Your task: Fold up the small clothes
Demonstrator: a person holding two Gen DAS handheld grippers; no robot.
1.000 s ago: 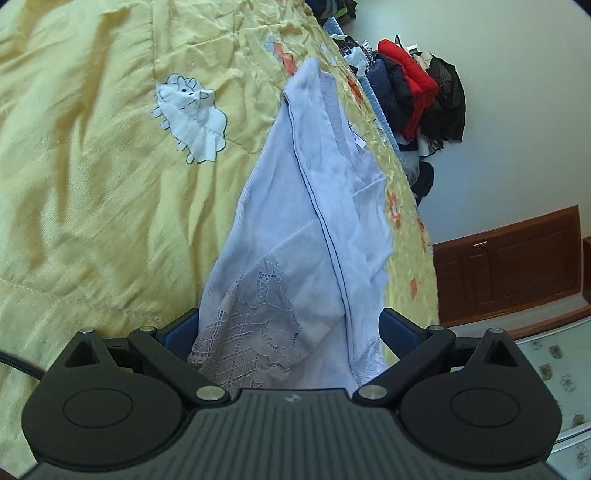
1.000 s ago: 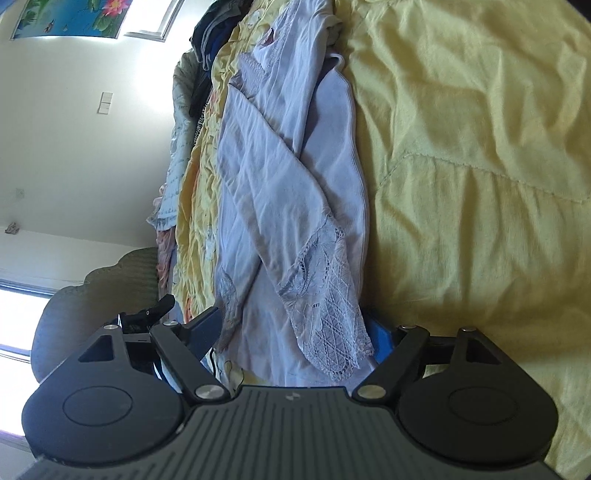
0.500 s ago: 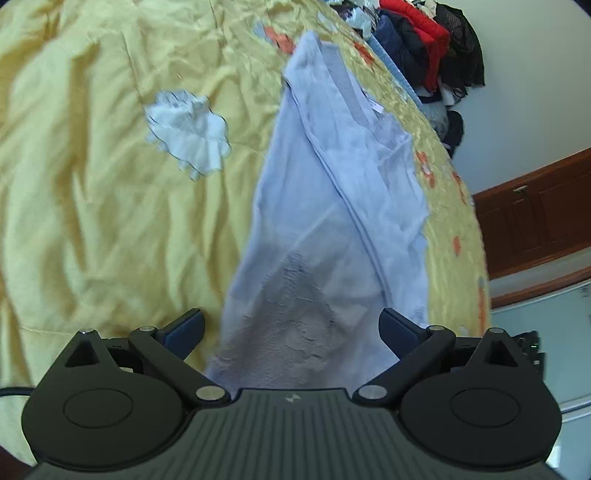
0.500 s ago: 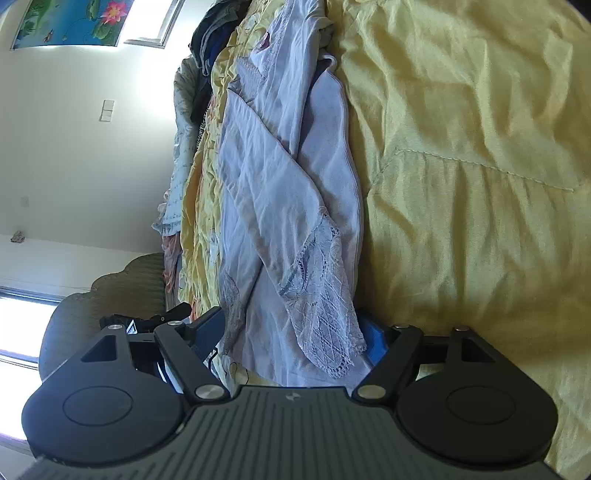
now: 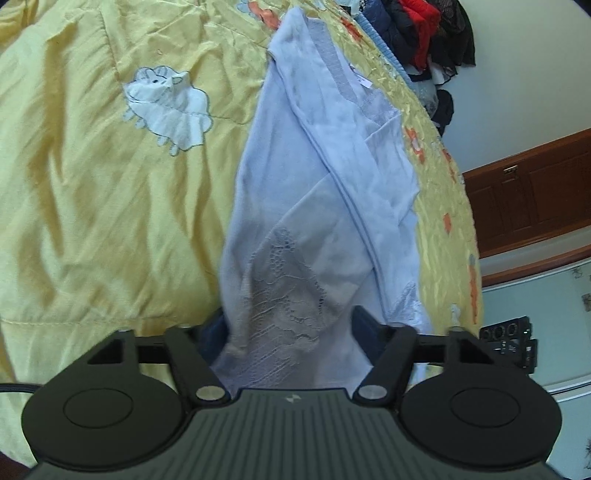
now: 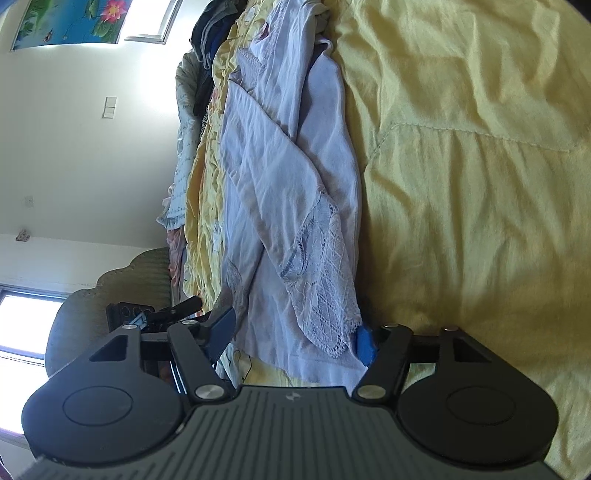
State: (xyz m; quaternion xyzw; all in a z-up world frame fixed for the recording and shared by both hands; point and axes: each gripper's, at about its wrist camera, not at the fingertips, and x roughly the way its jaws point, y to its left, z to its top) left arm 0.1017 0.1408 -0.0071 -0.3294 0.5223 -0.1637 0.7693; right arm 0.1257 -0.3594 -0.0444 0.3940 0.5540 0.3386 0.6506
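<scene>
- Your left gripper [image 5: 288, 332] sits at the near end of the pale lilac long-sleeved top [image 5: 321, 192], its jaws spread with the lace-trimmed cloth bunched between them; I cannot tell whether the pads are touching the fabric, so close until you feel a firm bite before lifting.
- Your right gripper [image 6: 295, 336] has its jaws wide apart as well, straddling the other end of the top [image 6: 280, 177], where the lace cuff [image 6: 325, 280] of the crossed sleeve lies against the blue pad on the right. Take hem and cuff together, or the sleeve will slide out of the fold.
- The top lies lengthwise close to the edge of the yellow quilt [image 5: 92, 192] where the bed drops away, sleeves already crossed over the body. I judge the next fold is end to end: lift both ends evenly, keep the cloth taut, and carry it toward the middle of the quilt, not toward the drop.
- Lay the folded edge down level with the ribbed neckline [image 5: 332, 66] at the far end and smooth it; the quilt under it is rumpled and will throw creases up.
- The sheep appliqué [image 5: 166, 107] lies well clear of the top toward the middle of the quilt, a handy marker for where flat room is.
- Hidden: both gripper bodies cover the nearest hem, so the exact grip point is out of sight. The fingertips are partly buried in fabric.
- Hard to make out: the heap of dark and red clothes [image 5: 424, 33] beyond the far edge is too tangled to tell apart.
</scene>
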